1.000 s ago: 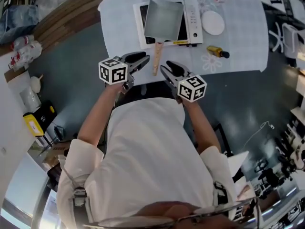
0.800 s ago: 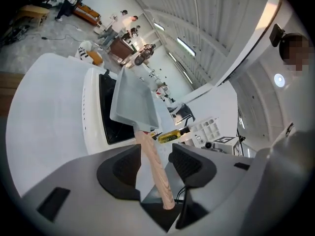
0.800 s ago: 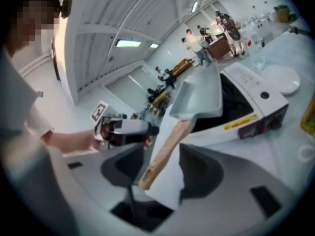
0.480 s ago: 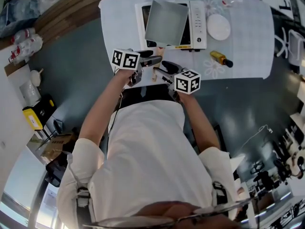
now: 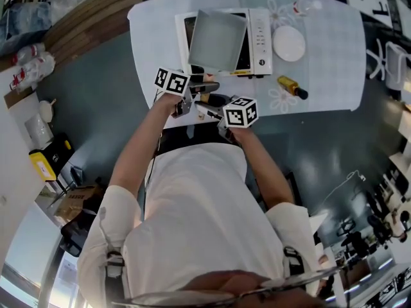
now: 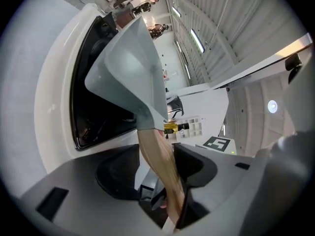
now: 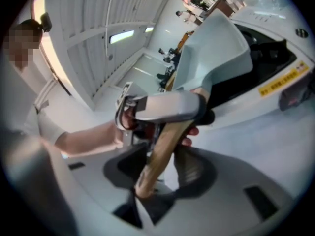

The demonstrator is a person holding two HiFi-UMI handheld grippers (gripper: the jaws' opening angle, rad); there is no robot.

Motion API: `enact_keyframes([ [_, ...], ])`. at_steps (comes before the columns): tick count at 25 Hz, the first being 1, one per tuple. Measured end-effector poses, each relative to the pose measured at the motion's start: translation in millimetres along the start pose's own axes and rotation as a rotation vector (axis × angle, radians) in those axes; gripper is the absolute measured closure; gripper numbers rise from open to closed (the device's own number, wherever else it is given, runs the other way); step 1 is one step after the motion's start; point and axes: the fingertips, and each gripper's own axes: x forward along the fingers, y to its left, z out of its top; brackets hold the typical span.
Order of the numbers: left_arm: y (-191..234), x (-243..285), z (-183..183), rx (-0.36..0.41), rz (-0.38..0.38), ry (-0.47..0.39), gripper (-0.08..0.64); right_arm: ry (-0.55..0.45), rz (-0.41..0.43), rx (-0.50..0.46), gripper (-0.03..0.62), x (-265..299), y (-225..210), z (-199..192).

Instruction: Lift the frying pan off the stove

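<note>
A square grey frying pan (image 5: 217, 40) sits on the white stove (image 5: 260, 34), its wooden handle pointing toward me. My left gripper (image 5: 209, 86) reaches the handle from the left. My right gripper (image 5: 204, 104) crosses just below it from the right. In the left gripper view the handle (image 6: 157, 161) runs between the closing jaws, touching the right pad with a gap on the left. In the right gripper view the handle's end (image 7: 165, 146) lies between the closing jaws with a gap on the right. The left gripper's jaw (image 7: 167, 107) lies across the handle farther up.
On the light table (image 5: 334, 56), a white round disc (image 5: 288, 43) lies right of the stove. A yellow bottle with a black cap (image 5: 292, 86) lies nearer the front edge. A small red-capped bottle (image 5: 302, 5) stands at the back. Dark floor surrounds the table.
Both grippers have moved forward and inward from the table's front edge. They now straddle the pan's handle. Their jaws widened, then began narrowing round it.
</note>
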Motion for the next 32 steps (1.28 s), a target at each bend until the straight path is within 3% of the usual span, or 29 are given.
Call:
enact_keyframes([
  [3,-4,2,2,-0.008,-0.039,-0.01,0.36,-0.007,0.0,0.001,0.411,0,-1,0],
  [16,-21,-1,-8,-0.004,-0.081,-0.092,0.367,0.002,-0.007,-0.066,0.405,-10,14,-9],
  [23,-51,-16,-27,0.022,-0.112,-0.106,0.365,-0.009,-0.025,-0.098,0.402,-15,47,-24],
  [32,-89,-53,-80,0.07,-0.15,-0.076,0.364,-0.05,-0.063,-0.134,0.4,-9,105,-65],
])
